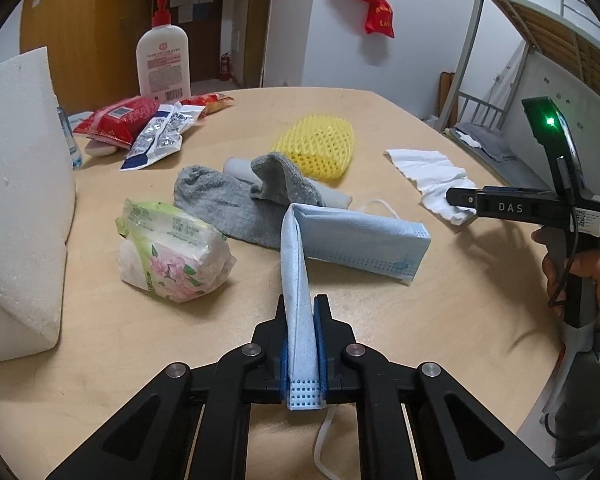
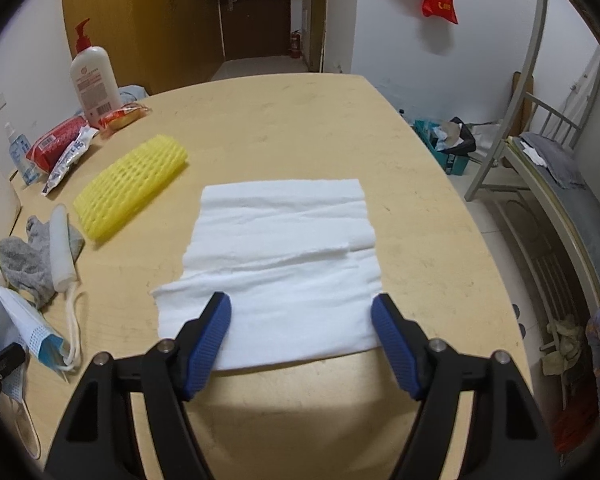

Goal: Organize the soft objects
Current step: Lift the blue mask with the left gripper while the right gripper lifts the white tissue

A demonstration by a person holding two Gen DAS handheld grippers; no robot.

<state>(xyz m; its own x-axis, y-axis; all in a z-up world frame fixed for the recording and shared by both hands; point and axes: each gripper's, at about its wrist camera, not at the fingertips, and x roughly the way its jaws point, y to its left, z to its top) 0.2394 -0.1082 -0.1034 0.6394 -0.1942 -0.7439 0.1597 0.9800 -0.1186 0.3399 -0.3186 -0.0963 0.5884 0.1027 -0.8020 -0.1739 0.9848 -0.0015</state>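
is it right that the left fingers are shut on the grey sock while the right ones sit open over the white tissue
Not the sock. The left gripper is shut on the blue face mask, as the left wrist view shows; the grey sock lies untouched behind it. The right gripper does sit open over the white tissue.

I'm in a dormitory-type room: metal bunk bed [image 1: 540,32] by the wall, wooden wardrobe [image 2: 140,20], corridor door [image 2: 256,8], round wooden worktop [image 2: 300,120] before me.

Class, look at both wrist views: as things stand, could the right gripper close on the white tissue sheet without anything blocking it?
Probably yes. The right gripper is open, its jaws straddling the near edge of the white tissue, which lies flat on bare table. The yellow foam net lies apart to the side.
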